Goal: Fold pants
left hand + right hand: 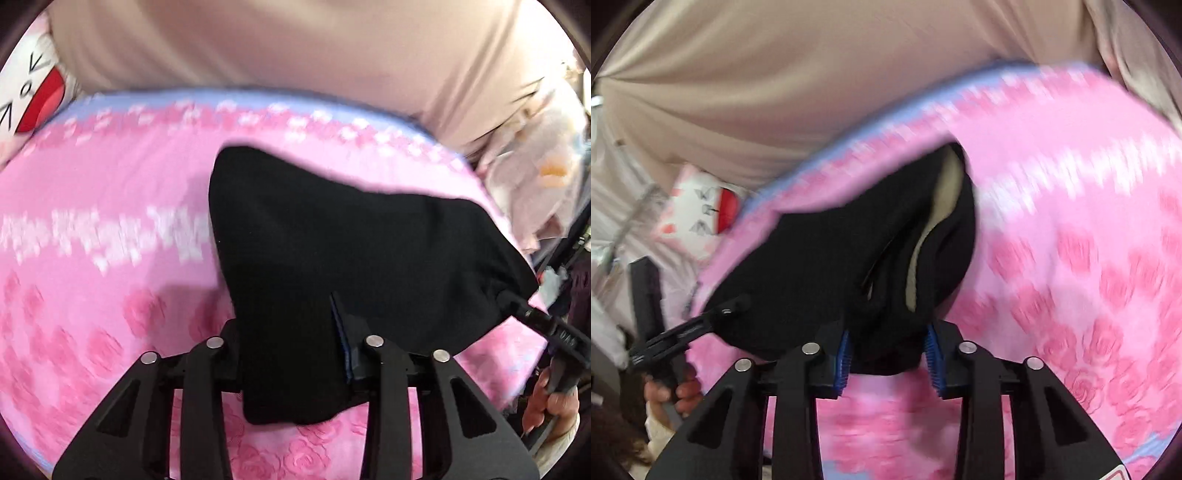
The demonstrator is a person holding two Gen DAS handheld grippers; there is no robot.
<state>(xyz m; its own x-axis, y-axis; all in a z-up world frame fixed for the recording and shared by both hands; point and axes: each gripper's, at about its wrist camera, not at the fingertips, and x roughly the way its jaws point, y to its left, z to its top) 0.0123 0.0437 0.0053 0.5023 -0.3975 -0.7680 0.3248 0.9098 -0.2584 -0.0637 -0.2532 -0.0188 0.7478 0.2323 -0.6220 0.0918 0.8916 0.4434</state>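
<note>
Both tools grip the black pants (332,240): left tool (295,350), right tool (890,354). The pants hang above the pink bed (92,295), and loose cloth could slip out and crumple.

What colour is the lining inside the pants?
Cream, against the black pants; the lining shows best in the right wrist view.

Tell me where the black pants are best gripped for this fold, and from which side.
Grip the black pants on their near hem edge, a corner for each gripper, approaching from the bed's near side. That edge hangs thin between the left gripper and right gripper, probably keeping the cloth spread.
</note>
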